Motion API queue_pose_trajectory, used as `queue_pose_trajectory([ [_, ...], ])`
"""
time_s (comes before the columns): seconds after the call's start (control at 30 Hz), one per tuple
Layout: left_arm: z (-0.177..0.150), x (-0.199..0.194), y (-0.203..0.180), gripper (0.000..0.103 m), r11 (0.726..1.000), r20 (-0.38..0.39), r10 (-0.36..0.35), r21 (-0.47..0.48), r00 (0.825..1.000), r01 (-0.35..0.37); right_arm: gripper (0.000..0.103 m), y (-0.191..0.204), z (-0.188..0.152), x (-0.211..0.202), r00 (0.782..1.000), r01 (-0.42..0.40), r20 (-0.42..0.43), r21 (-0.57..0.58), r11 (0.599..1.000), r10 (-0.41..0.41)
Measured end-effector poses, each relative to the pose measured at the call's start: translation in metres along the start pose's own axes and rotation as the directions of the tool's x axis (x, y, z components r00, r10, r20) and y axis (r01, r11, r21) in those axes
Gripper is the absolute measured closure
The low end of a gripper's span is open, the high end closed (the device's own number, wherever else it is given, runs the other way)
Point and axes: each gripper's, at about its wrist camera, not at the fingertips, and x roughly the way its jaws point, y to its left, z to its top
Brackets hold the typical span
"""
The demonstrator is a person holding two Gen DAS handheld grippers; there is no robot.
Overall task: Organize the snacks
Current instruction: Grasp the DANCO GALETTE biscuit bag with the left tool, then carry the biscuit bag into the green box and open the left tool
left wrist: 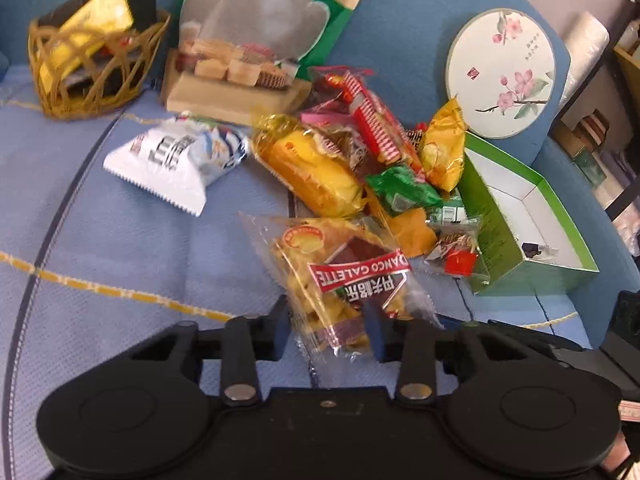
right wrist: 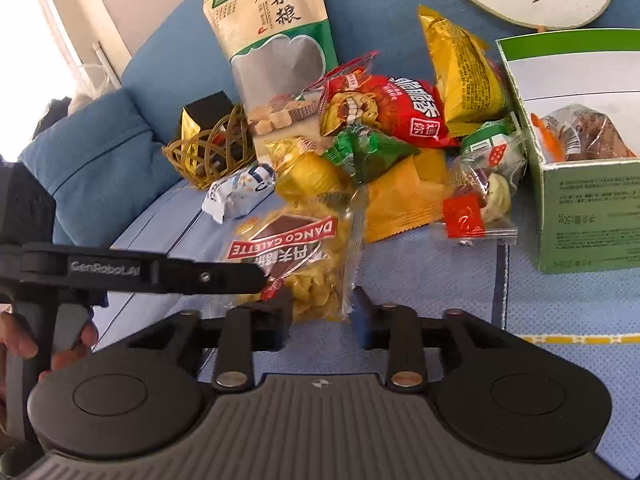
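A clear Danco Galette biscuit packet (left wrist: 340, 280) lies on the blue cloth in front of a heap of snack packets (left wrist: 360, 160). My left gripper (left wrist: 330, 330) has its two fingers on either side of the packet's near end, closed against it. In the right wrist view the same packet (right wrist: 296, 256) lies just ahead of my right gripper (right wrist: 320, 320), which is open and empty. The left gripper's finger (right wrist: 208, 276) reaches in from the left onto the packet. The heap (right wrist: 400, 132) lies behind it.
A woven basket (left wrist: 96, 64) with a gold box stands far left. A large standing grain-snack pouch (left wrist: 256, 32) leans behind the heap. An open green box (left wrist: 520, 216) holding a snack sits right, a round floral fan (left wrist: 500, 76) behind it. A white packet (left wrist: 176, 160) lies alone.
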Motion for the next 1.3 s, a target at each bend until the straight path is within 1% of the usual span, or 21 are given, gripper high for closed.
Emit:
queue_pose_trajectory([
  [0.03, 0.0, -0.004, -0.003, 0.072, 1.0, 0.009, -0.005, 0.006, 1.0, 0.005, 0.069, 0.001, 0.002, -0.005, 1.0, 0.001, 0.013, -0.004, 1.0, -0.001],
  [0.13, 0.003, -0.021, -0.015, 0.073, 1.0, 0.044, -0.02, 0.017, 0.999, 0.019, 0.073, 0.004, 0.008, -0.023, 0.998, -0.016, 0.056, -0.005, 1.0, 0.016],
  [0.27, 0.01, -0.045, -0.036, 0.073, 0.997, 0.1, -0.046, 0.064, 0.994, 0.04, 0.074, 0.012, 0.011, -0.055, 0.99, -0.027, 0.136, -0.065, 0.998, 0.036],
  [0.4, 0.02, -0.06, -0.062, 0.073, 0.992, 0.154, -0.081, 0.108, 0.985, 0.065, 0.075, 0.008, 0.019, -0.08, 0.974, -0.031, 0.222, -0.071, 0.997, 0.046],
  [0.5, 0.03, -0.061, -0.08, 0.073, 0.986, 0.175, -0.107, 0.144, 0.979, 0.083, 0.076, -0.001, 0.026, -0.095, 0.959, -0.018, 0.281, -0.055, 0.998, 0.033],
  [0.6, 0.043, -0.05, -0.102, 0.074, 0.976, 0.176, -0.145, 0.186, 0.974, 0.111, 0.076, -0.015, 0.031, -0.105, 0.944, 0.021, 0.329, -0.026, 0.999, -0.012],
  [0.7, 0.051, -0.033, -0.123, 0.074, 0.965, 0.17, -0.186, 0.216, 0.968, 0.148, 0.076, -0.032, 0.035, -0.116, 0.926, 0.072, 0.371, 0.018, 0.997, -0.074],
  [0.87, 0.063, 0.002, -0.157, 0.074, 0.943, 0.136, -0.238, 0.268, 0.962, 0.196, 0.076, -0.06, 0.038, -0.129, 0.901, 0.147, 0.396, 0.108, 0.983, -0.178],
  [0.93, 0.068, 0.017, -0.17, 0.074, 0.931, 0.119, -0.261, 0.292, 0.958, 0.217, 0.076, -0.071, 0.037, -0.135, 0.885, 0.184, 0.406, 0.14, 0.973, -0.226],
  [1.0, 0.072, 0.031, -0.18, 0.074, 0.923, 0.095, -0.286, 0.295, 0.953, 0.247, 0.076, -0.081, 0.036, -0.139, 0.872, 0.214, 0.409, 0.179, 0.96, -0.27],
  [1.03, 0.073, 0.039, -0.185, 0.073, 0.919, 0.085, -0.293, 0.299, 0.952, 0.256, 0.076, -0.087, 0.035, -0.141, 0.868, 0.221, 0.406, 0.197, 0.955, -0.285],
  [1.17, 0.072, 0.066, -0.205, 0.073, 0.904, 0.051, -0.303, 0.333, 0.952, 0.27, 0.076, -0.104, 0.036, -0.14, 0.847, 0.283, 0.383, 0.263, 0.922, -0.369],
  [1.23, 0.071, 0.079, -0.209, 0.073, 0.904, 0.038, -0.301, 0.329, 0.953, 0.272, 0.076, -0.109, 0.036, -0.136, 0.833, 0.328, 0.368, 0.273, 0.905, -0.413],
  [1.27, 0.071, 0.085, -0.21, 0.072, 0.905, 0.031, -0.298, 0.326, 0.954, 0.272, 0.075, -0.111, 0.035, -0.134, 0.828, 0.349, 0.356, 0.276, 0.896, -0.432],
  [1.3, 0.07, 0.091, -0.21, 0.06, 0.906, 0.022, -0.291, 0.327, 0.956, 0.268, 0.068, -0.114, 0.036, -0.129, 0.818, 0.387, 0.336, 0.279, 0.879, -0.467],
])
